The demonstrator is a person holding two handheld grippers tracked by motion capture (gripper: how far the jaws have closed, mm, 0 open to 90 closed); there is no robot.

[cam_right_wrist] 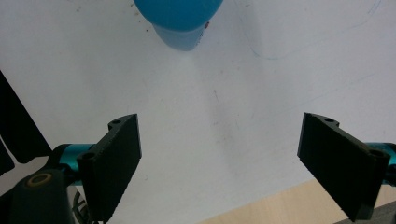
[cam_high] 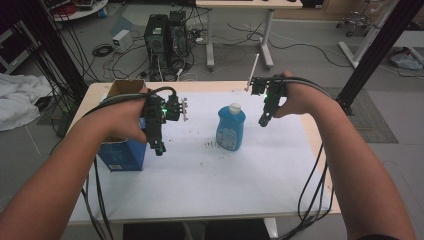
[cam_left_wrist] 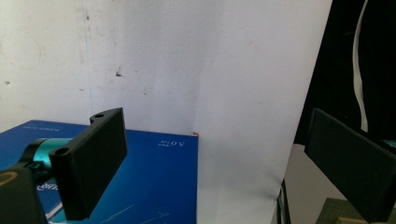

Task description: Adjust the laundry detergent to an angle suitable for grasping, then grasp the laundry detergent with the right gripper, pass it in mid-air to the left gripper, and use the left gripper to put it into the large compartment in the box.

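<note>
Both your left gripper [cam_high: 159, 149] and right gripper [cam_high: 263, 121] have jaws spread wide on nothing, each held above the table [cam_high: 200, 190] pointing down, flanking the upright blue bottle [cam_high: 230, 127], left over the blue box [cam_high: 122, 155].

The person's 2 bare forearms are reaching forward, each hand holding a black two-jaw gripper: left gripper [cam_high: 159, 148] and right gripper [cam_high: 264, 121] are pointing downward, jaws gaping wide, gripping nothing.
</note>
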